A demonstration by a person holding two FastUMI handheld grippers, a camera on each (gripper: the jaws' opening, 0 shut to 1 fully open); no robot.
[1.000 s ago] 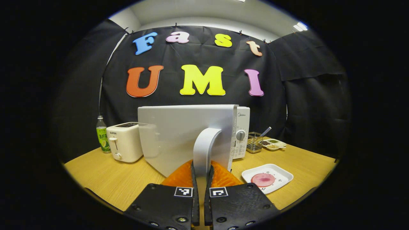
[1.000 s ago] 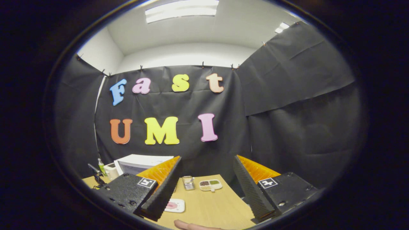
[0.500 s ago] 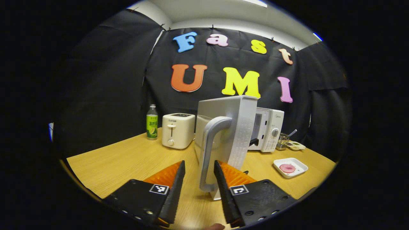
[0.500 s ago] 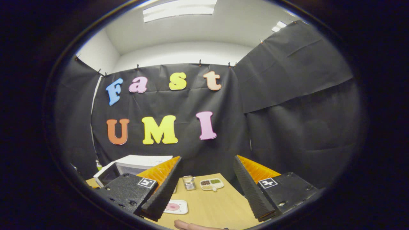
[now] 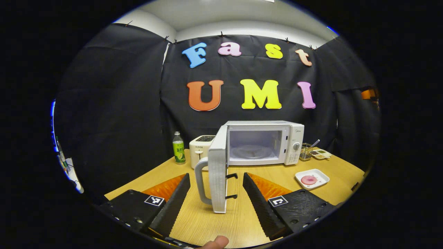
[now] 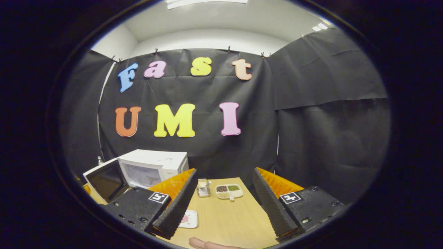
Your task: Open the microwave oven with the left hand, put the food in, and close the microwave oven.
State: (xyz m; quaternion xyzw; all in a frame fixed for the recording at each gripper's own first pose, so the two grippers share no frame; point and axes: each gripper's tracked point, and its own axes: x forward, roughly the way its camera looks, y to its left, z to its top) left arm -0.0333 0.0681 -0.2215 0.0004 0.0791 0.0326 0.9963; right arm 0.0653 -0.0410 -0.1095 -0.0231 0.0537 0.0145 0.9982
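Left gripper [image 5: 216,193] has let go of door handle [image 5: 200,180], fingers spread; microwave [image 5: 263,142] door open, food plate [image 5: 311,178] next; right gripper [image 6: 224,204] fingers spread, empty

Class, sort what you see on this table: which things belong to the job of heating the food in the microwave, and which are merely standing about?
Belong to the job:
microwave oven
its open door
plate of food
left gripper, open

Standing about:
toaster
green bottle
wire basket
divided dish
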